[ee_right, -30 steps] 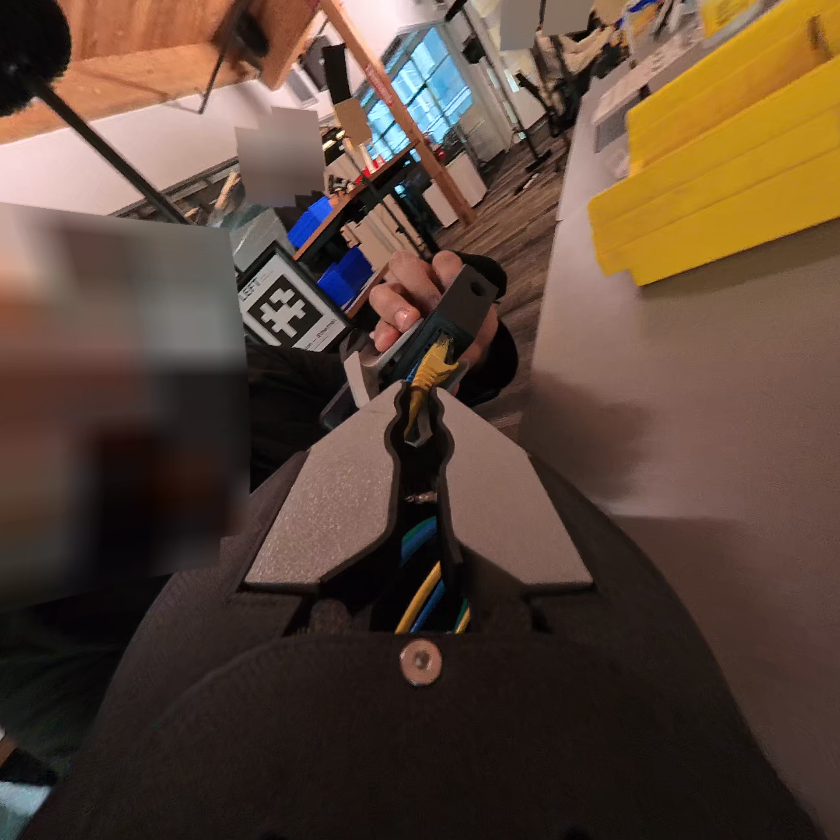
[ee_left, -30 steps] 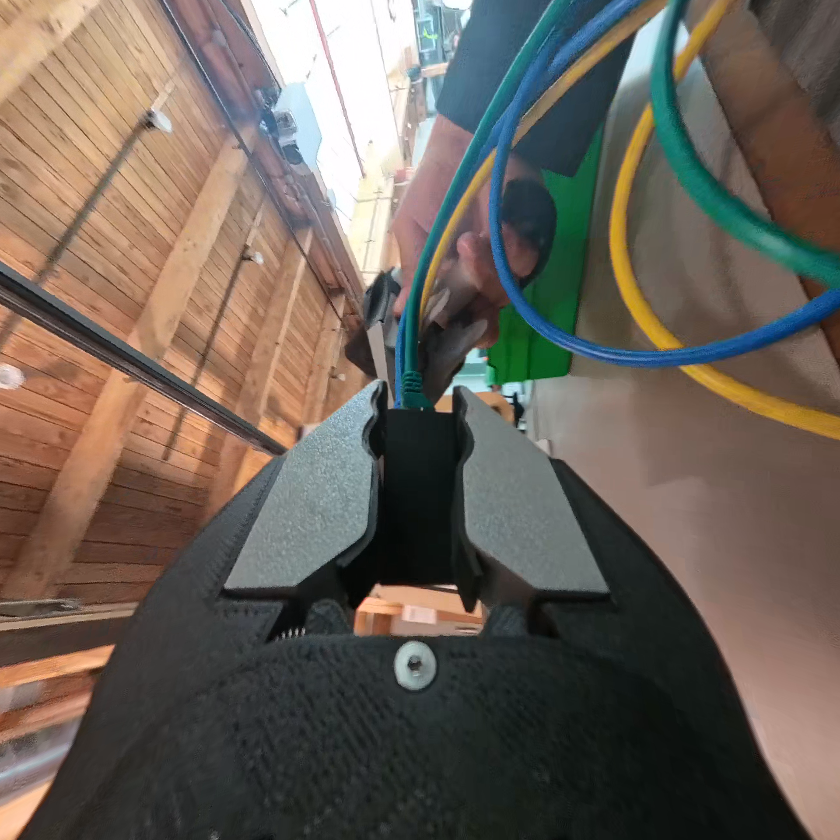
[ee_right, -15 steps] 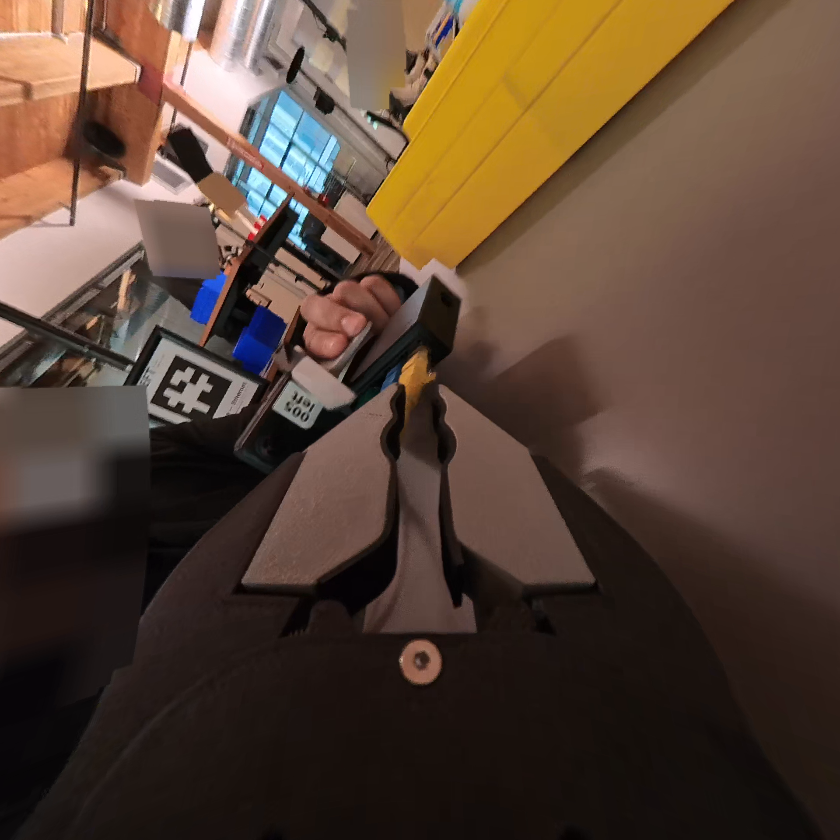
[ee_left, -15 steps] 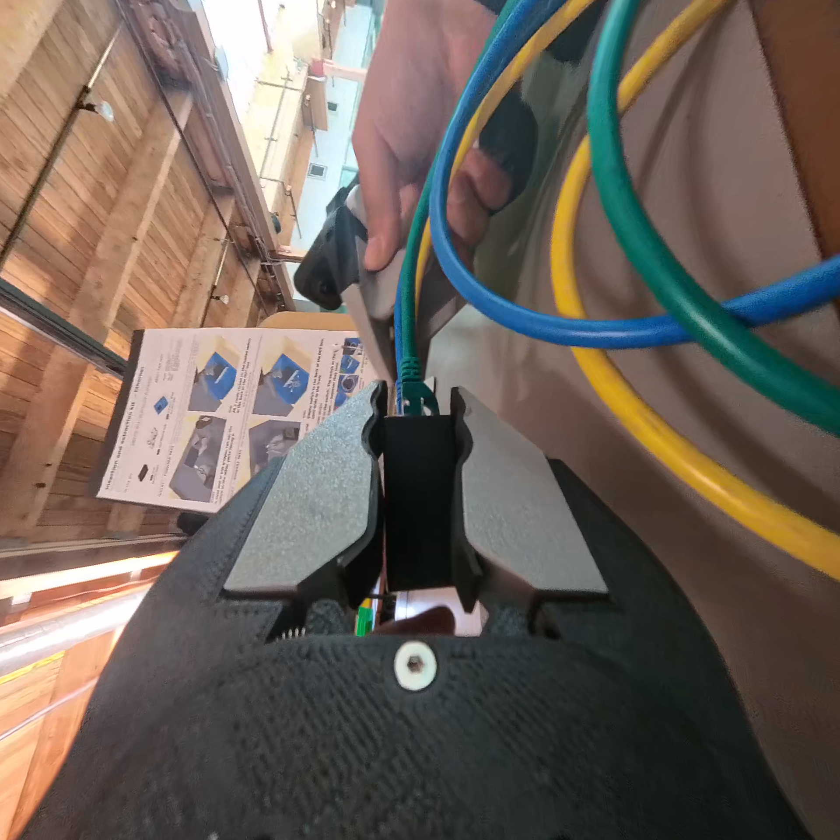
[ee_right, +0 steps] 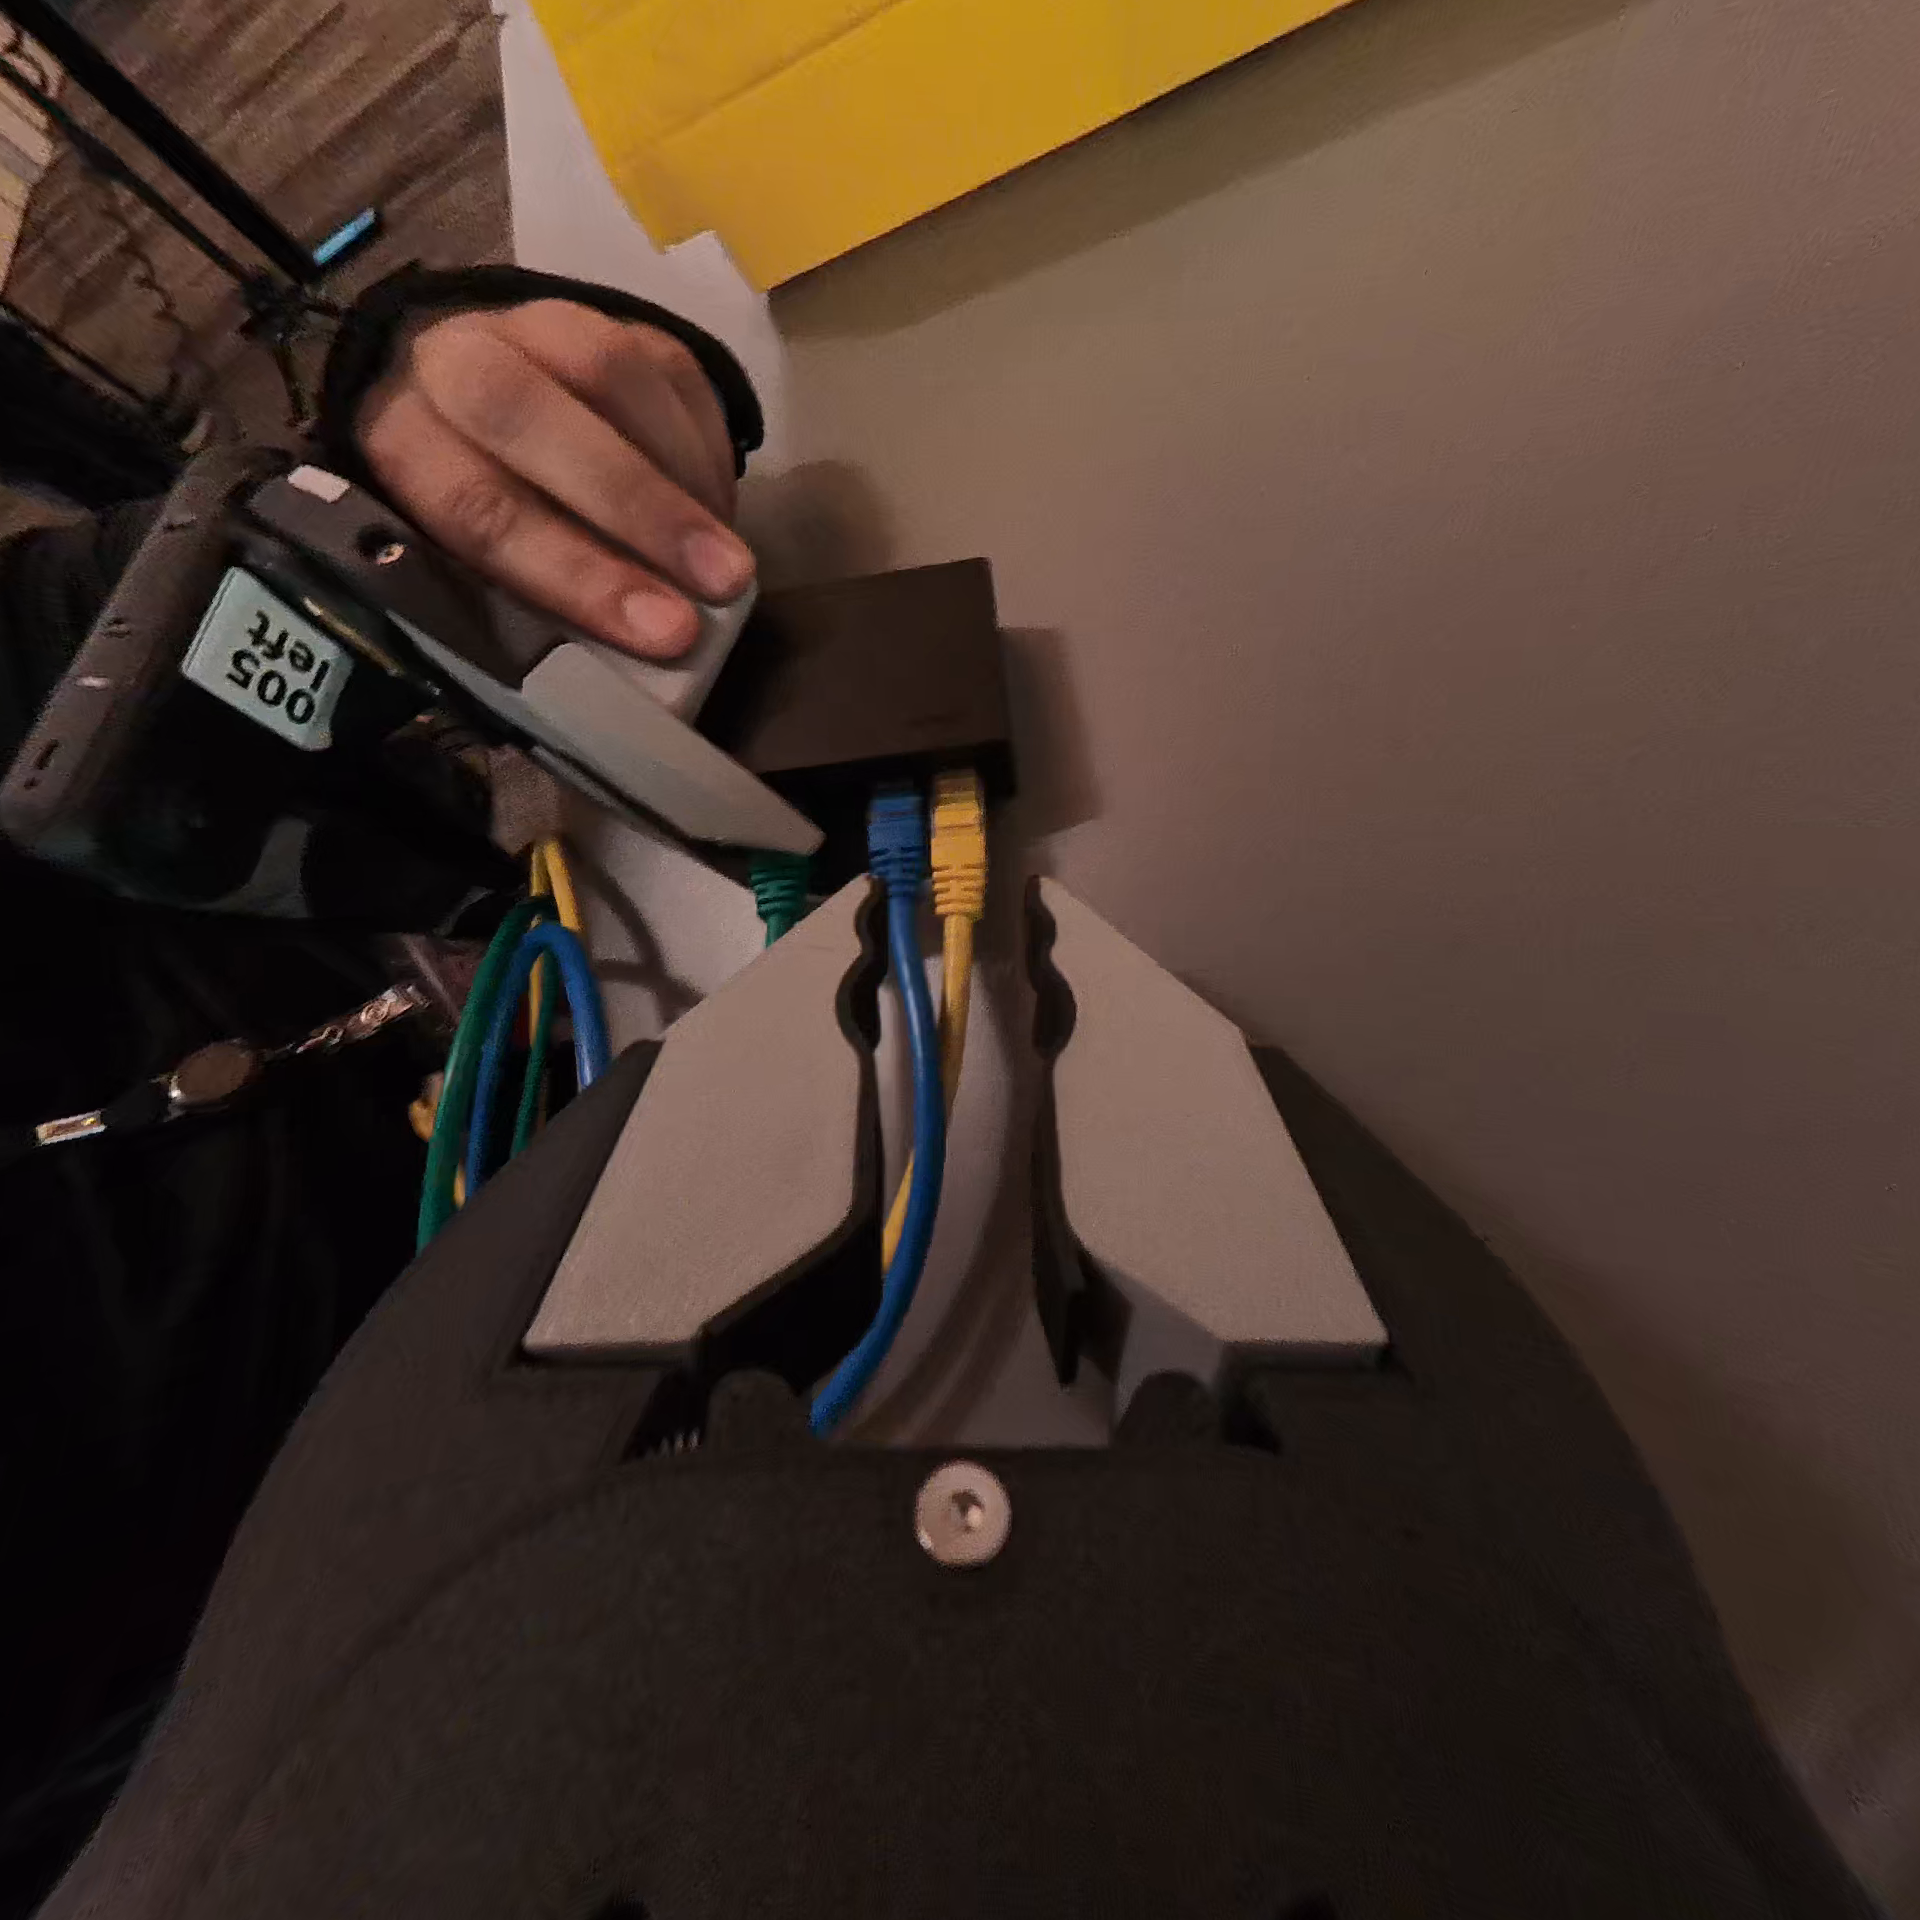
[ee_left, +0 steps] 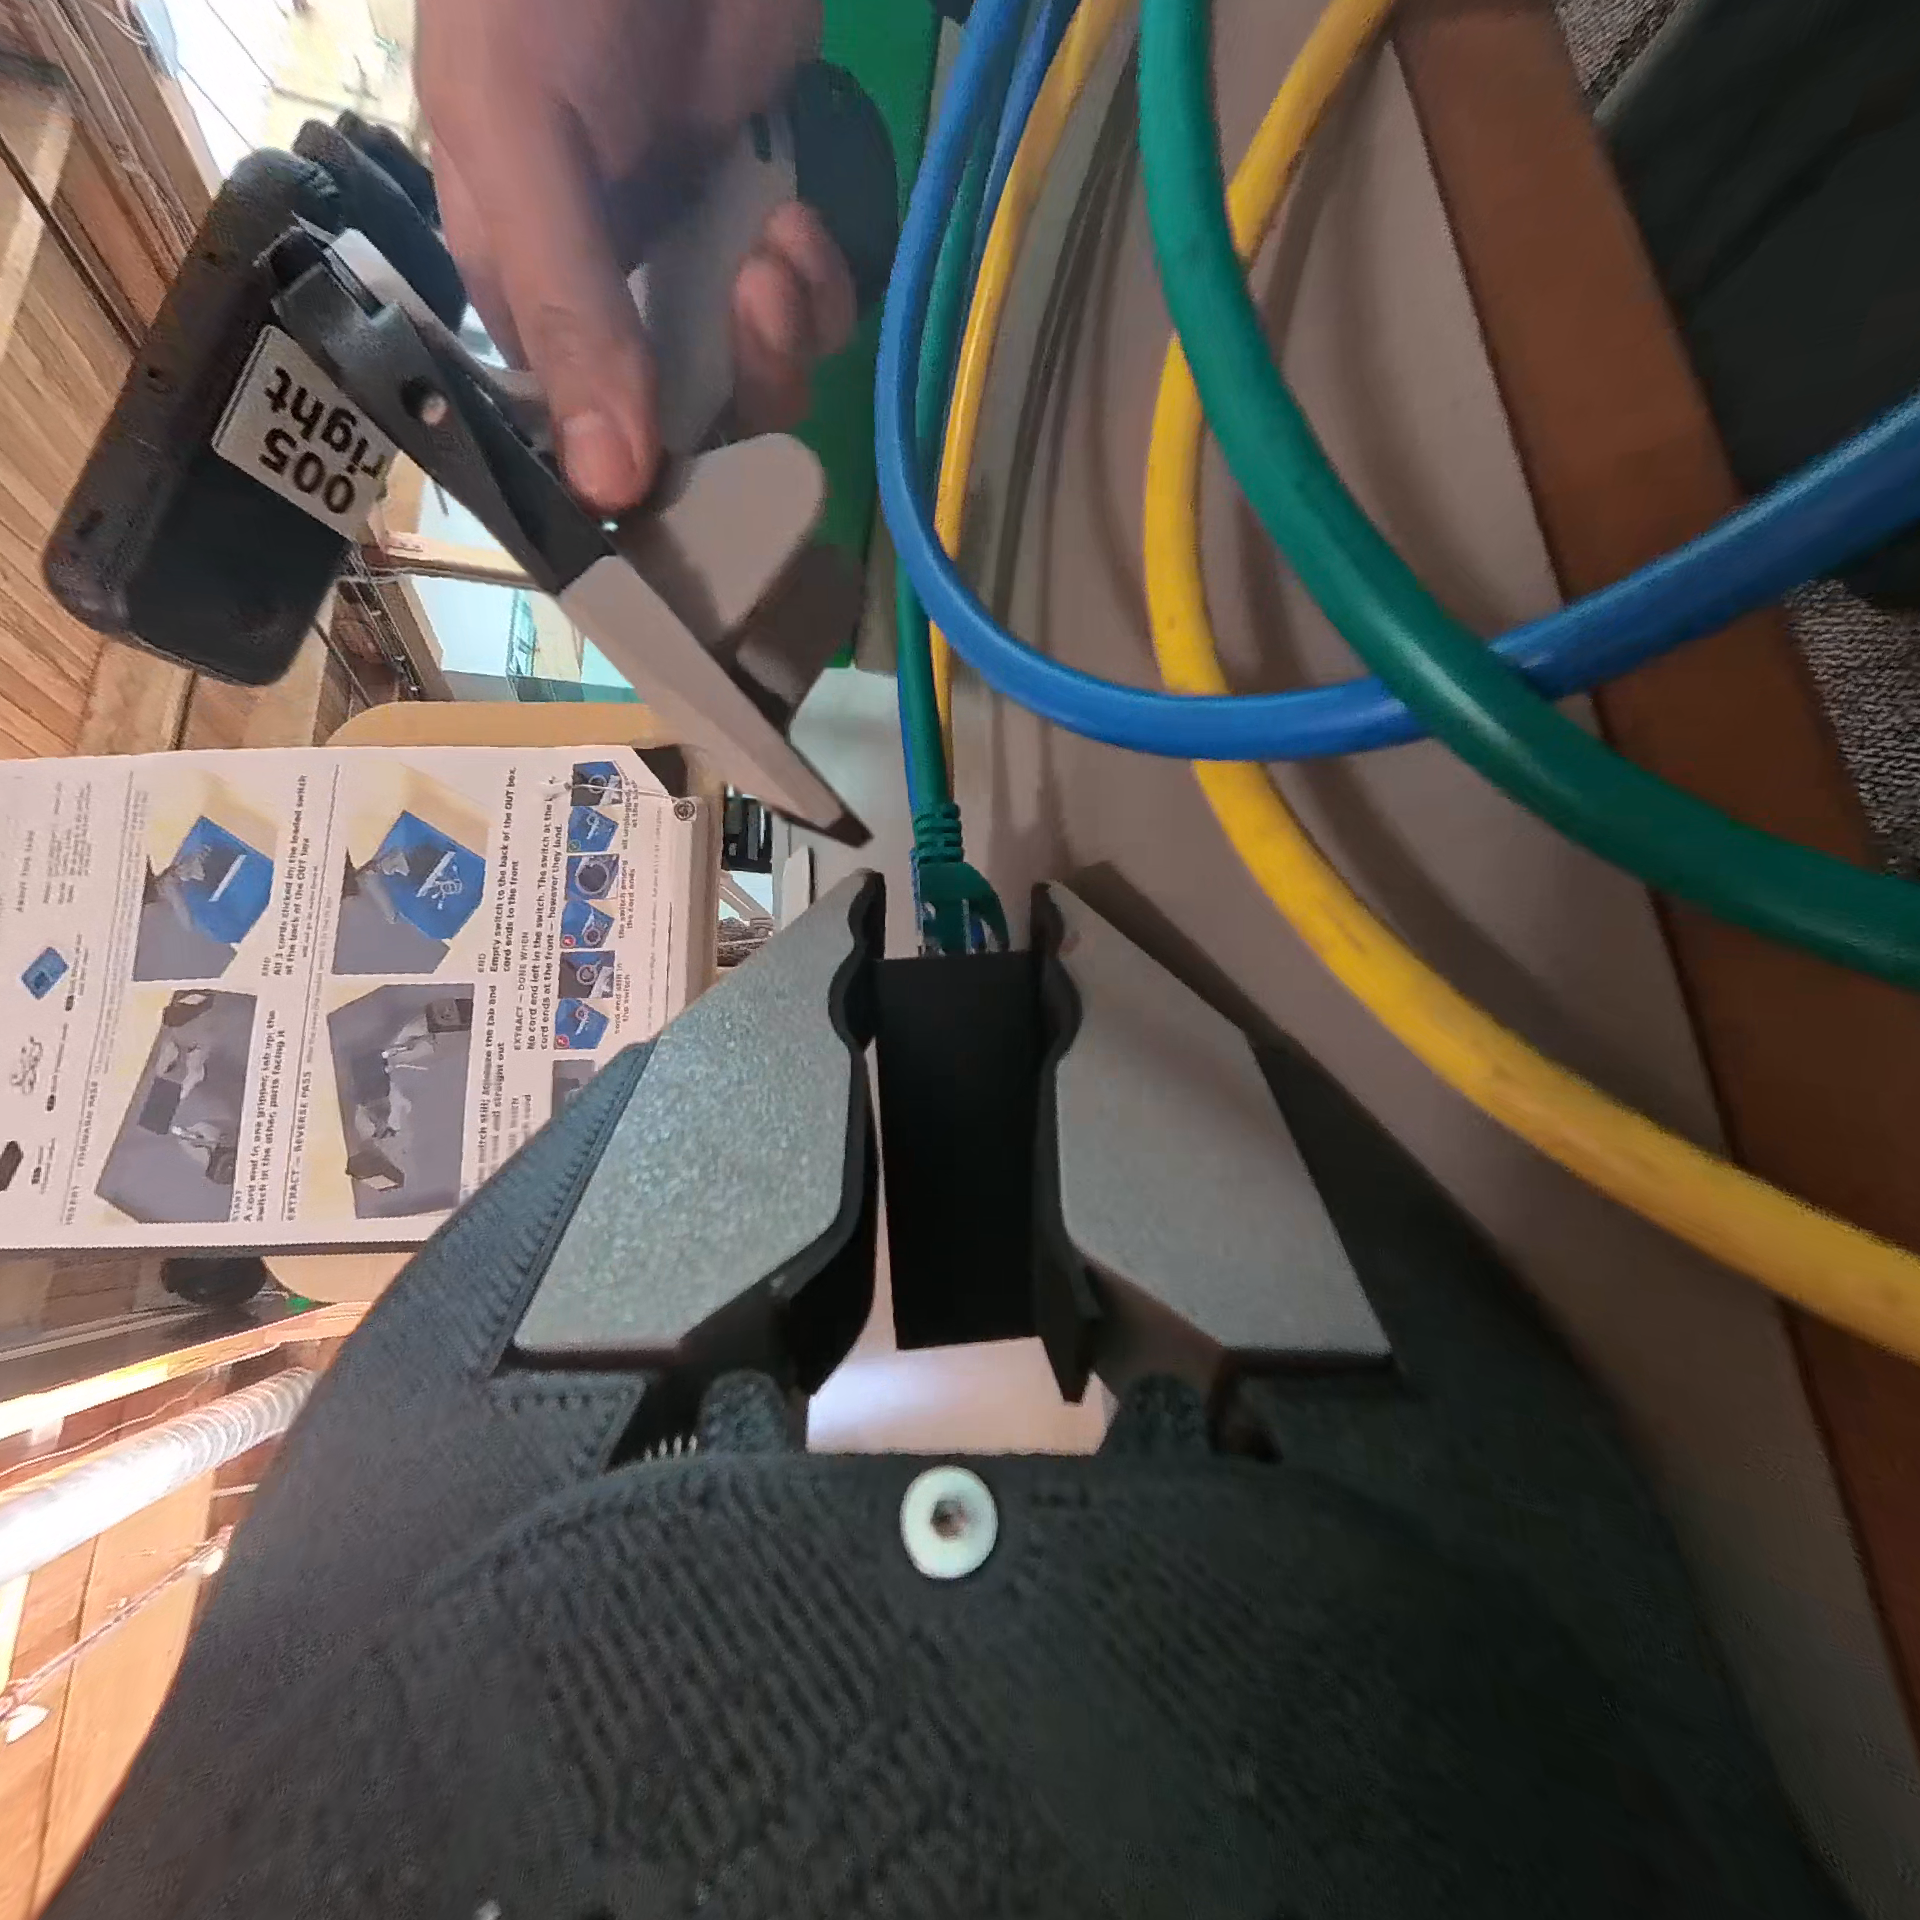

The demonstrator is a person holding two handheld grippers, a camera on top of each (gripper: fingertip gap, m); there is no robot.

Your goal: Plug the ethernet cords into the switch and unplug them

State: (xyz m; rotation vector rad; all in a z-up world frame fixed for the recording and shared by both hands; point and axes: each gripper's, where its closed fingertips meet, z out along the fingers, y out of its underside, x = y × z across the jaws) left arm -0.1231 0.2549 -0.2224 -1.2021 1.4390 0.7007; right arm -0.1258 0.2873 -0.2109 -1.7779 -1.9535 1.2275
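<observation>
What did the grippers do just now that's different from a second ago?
The right gripper let go of the yellow plug and opened, backing off a little; blue cord and yellow cord now run loose between its fingers. Unchanged: the left gripper still clamps the black switch, and the green plug, blue and yellow plugs sit in it.

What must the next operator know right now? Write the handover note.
Left gripper: shut on the black switch.
Right gripper: open, with two cords running between its fingers but gripping neither.
Green plug, blue plug and yellow plug all appear seated in the switch's ports.
Done: plugging in.
Left: unplug all three.
</observation>
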